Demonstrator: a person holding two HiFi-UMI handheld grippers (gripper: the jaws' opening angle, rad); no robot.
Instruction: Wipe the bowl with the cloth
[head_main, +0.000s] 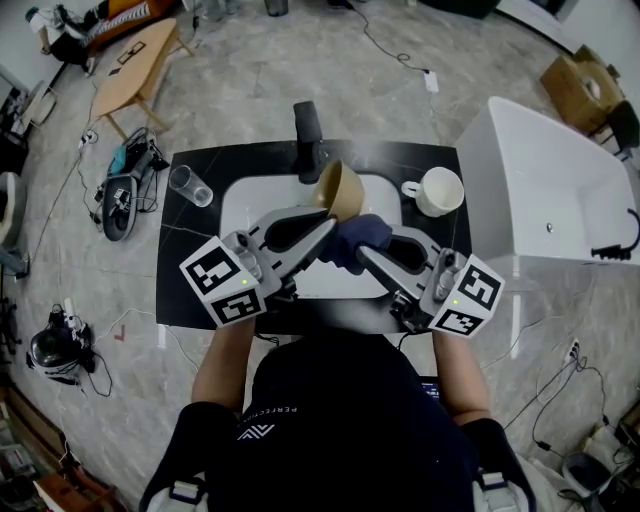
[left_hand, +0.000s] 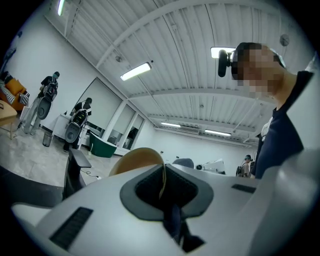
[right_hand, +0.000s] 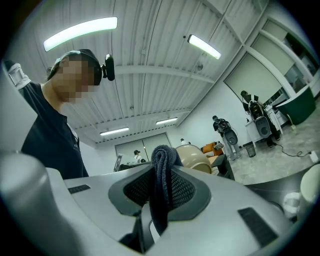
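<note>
Left gripper view shows the left gripper (left_hand: 163, 182) pinched almost closed on the thin rim of the tan bowl (left_hand: 134, 159). The wall runs edge-on between the pads and the bowl's body swells out past the tips to their left, a rim hold that probably leaves most of the surface free for rubbing. In the right gripper view the right gripper (right_hand: 160, 187) is clamped on a folded dark blue cloth (right_hand: 162, 161). A thick wad bulges beyond the tips and a tail hangs back behind the pads, so the soft fold rather than the jaws would meet the bowl, which sits just beyond the tips and a little to their right. In the head view the two sets of tips converge, and the cloth appears to touch the bowl's near side. Both are held over the white sink (head_main: 245, 205), below the faucet (head_main: 308, 128), likely so drips fall into the basin. A mug (head_main: 438, 190) and a glass (head_main: 188, 184) stand well out to either side on the black counter (head_main: 195, 270).
</note>
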